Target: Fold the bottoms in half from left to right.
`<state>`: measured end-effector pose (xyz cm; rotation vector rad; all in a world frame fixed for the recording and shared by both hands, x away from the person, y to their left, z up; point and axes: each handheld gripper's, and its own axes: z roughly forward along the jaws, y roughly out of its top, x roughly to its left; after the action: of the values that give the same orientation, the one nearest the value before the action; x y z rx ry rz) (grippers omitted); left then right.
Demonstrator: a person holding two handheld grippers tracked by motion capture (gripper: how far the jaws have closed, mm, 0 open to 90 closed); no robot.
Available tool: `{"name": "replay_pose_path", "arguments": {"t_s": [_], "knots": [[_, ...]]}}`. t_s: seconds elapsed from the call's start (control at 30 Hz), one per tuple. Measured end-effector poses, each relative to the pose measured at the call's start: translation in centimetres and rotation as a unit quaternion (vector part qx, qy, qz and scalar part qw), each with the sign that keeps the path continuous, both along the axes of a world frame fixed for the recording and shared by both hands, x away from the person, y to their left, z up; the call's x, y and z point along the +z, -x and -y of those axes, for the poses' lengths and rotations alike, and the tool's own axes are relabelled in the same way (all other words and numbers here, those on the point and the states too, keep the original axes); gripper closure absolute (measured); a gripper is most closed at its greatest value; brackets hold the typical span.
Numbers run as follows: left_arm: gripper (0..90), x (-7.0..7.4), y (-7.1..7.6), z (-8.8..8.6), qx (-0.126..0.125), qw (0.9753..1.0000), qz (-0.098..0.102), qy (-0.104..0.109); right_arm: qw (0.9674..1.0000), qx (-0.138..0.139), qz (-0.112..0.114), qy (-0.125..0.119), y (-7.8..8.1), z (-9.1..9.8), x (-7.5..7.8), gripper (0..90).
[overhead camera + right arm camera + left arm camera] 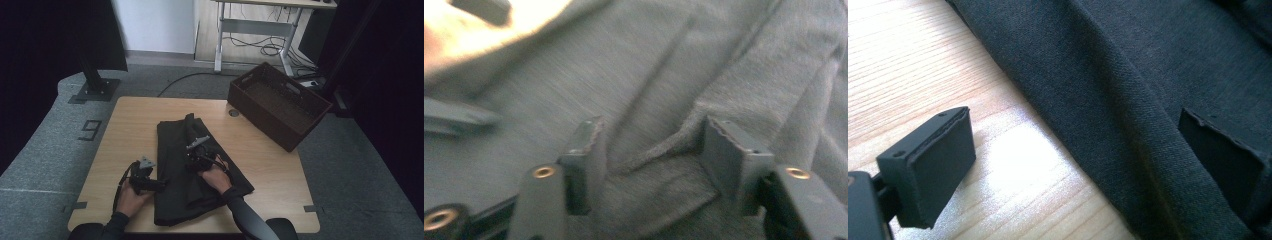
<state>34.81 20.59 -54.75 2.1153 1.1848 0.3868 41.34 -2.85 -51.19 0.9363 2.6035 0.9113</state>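
A dark grey garment lies folded along the middle of the wooden table. My left gripper rests at its left edge, open. In the left gripper view the left gripper has one jaw over bare wood and the other over the garment, whose edge runs between them. My right gripper is over the middle of the cloth. The right gripper view is blurred. There the right gripper has a raised fold with a hem of the garment bunched between its pads, reaching both.
A dark woven basket stands at the table's back right corner, next to a round cable grommet. On the floor beyond are a black stand foot and a desk frame with cables.
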Motion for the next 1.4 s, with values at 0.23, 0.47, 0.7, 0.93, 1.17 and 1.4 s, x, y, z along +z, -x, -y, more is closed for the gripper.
{"name": "replay_pose_path", "arguments": {"t_s": [0.23,0.47,0.7,0.93,1.17,1.4], "knots": [[3.3,0.0,0.0,0.0,0.001,1.0000,0.000,0.000,0.9997,-0.018,-0.011,-0.012,-0.3,0.9,-0.7,84.9],[3.3,0.0,0.0,0.0,0.001,1.0000,0.001,-0.001,0.9993,-0.017,0.005,-0.032,0.0,2.1,1.5,87.4],[3.3,0.0,0.0,0.0,0.001,1.0000,0.001,0.000,0.9978,-0.046,0.025,-0.041,-0.4,6.7,5.2,87.3],[3.2,0.0,0.0,0.1,0.001,1.0000,0.001,0.001,0.9955,-0.093,0.000,-0.021,-2.5,11.5,4.3,71.3],[11.1,0.4,0.1,0.1,-0.006,0.9999,-0.005,0.011,0.9957,-0.082,-0.006,-0.043,-1.5,12.8,4.8,54.7],[37.4,1.3,0.9,1.1,-0.009,0.9999,-0.007,0.011,0.9974,-0.062,-0.028,-0.026,-0.6,12.4,1.3,53.8]]}}
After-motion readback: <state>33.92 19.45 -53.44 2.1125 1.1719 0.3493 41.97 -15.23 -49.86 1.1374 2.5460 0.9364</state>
